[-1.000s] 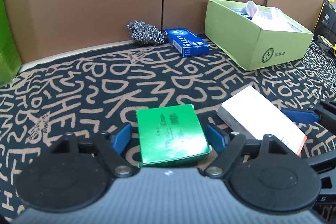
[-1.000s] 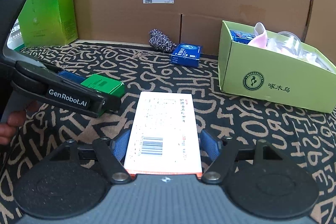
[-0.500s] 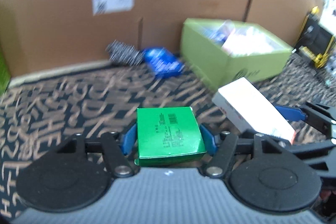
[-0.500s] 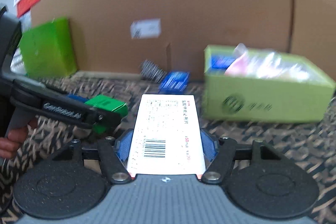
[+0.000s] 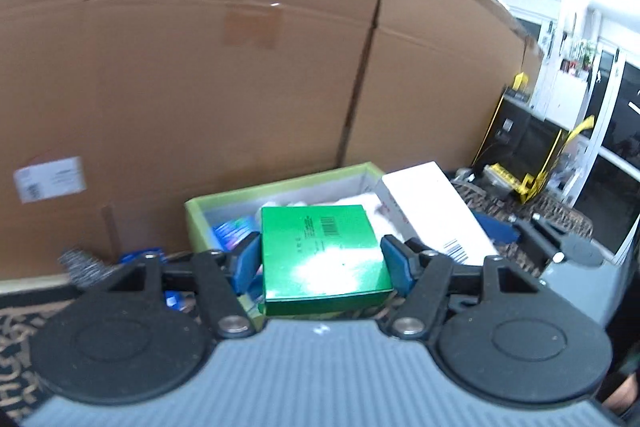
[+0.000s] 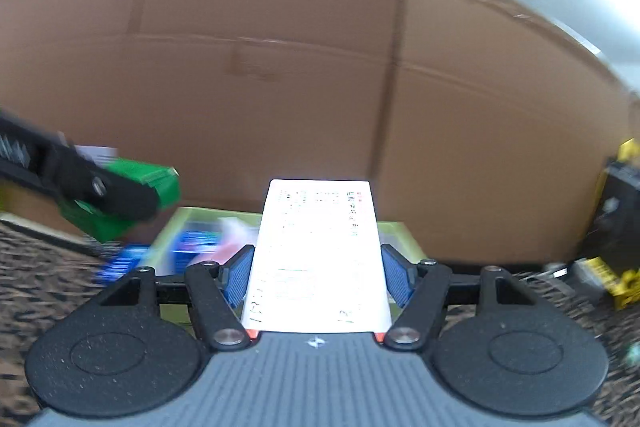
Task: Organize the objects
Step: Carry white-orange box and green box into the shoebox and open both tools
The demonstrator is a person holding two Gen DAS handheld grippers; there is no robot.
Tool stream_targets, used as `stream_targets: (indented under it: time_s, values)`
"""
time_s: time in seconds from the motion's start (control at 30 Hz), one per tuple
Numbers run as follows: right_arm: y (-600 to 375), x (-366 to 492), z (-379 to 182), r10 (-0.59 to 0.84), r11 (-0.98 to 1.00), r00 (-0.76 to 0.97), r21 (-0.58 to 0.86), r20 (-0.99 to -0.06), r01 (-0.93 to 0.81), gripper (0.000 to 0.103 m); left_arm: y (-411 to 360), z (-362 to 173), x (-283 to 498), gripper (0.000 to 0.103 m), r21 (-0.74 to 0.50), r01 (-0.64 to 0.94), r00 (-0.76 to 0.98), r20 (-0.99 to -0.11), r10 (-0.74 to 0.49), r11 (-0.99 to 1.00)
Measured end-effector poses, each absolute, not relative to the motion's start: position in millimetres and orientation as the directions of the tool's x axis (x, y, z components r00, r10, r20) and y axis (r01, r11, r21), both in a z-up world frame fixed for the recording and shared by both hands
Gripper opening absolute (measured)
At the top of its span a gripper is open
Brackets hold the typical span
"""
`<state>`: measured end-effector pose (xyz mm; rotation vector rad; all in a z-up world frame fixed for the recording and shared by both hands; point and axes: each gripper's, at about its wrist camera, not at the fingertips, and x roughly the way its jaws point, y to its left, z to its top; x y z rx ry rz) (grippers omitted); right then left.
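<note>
My left gripper (image 5: 320, 261) is shut on a green box (image 5: 322, 255) and holds it in the air in front of the light green bin (image 5: 280, 183). The green box also shows in the right wrist view (image 6: 136, 195), left of the bin (image 6: 172, 223). My right gripper (image 6: 316, 273) is shut on a white box (image 6: 316, 255) with a barcode, raised just before the bin. In the left wrist view the white box (image 5: 432, 211) hangs over the bin's right end. The bin holds blue packets (image 5: 232, 229) and pale items.
A tall cardboard wall (image 5: 200, 67) stands right behind the bin. A steel scourer (image 5: 80, 263) and a blue packet (image 5: 140, 255) lie on the patterned cloth left of the bin. Yellow-black equipment (image 5: 520, 163) sits at the far right.
Both grippers have lifted their boxes off the cloth and carried them up and forward to the light green bin. The jaws have closed onto both boxes.
</note>
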<state>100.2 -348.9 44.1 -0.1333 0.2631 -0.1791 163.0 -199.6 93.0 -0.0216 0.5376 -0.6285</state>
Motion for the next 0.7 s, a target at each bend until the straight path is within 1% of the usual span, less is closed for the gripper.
stream_targets:
  time_s: [0.07,0.13,0.2,0.27,0.33,0.37,0.53,0.57,0.63,0.67,0.7]
  values:
    - [-365,113,42,-0.223,0.969,0.942,-0.158,-0.249,0.188,0.07,-223,97,175,0.064,-0.177,0.554,0.682,-0.463,-0.566,0.813]
    - [-378,126,37,-0.243,0.965,0.935,-0.163,-0.258,0.206,0.07,-245,97,191,0.064,-0.207,0.551,0.673,-0.463,-0.577,0.809]
    - [-392,141,30,-0.244,0.967,0.931,-0.135,-0.271,0.215,0.07,-267,93,210,0.064,-0.237,0.538,0.659,-0.481,-0.579,0.809]
    - [-403,153,26,-0.235,0.971,0.93,-0.106,-0.283,0.213,0.07,-291,89,227,0.063,-0.235,0.536,0.655,-0.489,-0.576,0.81]
    - [-413,161,23,-0.23,0.973,0.93,-0.097,-0.287,0.211,0.07,-311,85,241,0.054,-0.222,0.531,0.669,-0.483,-0.565,0.818]
    - [-416,167,21,-0.227,0.974,0.929,-0.092,-0.291,0.209,0.07,-320,82,248,0.052,-0.214,0.538,0.668,-0.482,-0.567,0.815]
    - [-428,195,8,-0.198,0.98,0.924,-0.063,-0.328,0.188,0.07,-345,65,277,0.053,-0.191,0.534,0.662,-0.511,-0.548,0.824]
    - [-428,199,5,-0.187,0.982,0.922,-0.057,-0.338,0.179,0.07,-348,60,283,0.054,-0.181,0.529,0.666,-0.516,-0.538,0.829]
    - [-427,203,-2,-0.158,0.987,0.926,-0.068,-0.343,0.143,0.07,-349,51,288,0.064,-0.177,0.53,0.667,-0.517,-0.537,0.829]
    - [-425,203,-5,-0.156,0.987,0.929,-0.087,-0.336,0.134,0.07,-346,48,288,0.073,-0.179,0.525,0.673,-0.512,-0.535,0.832]
    - [-424,202,-7,-0.162,0.985,0.93,-0.111,-0.329,0.133,0.071,-343,45,288,0.078,-0.18,0.514,0.683,-0.505,-0.527,0.839]
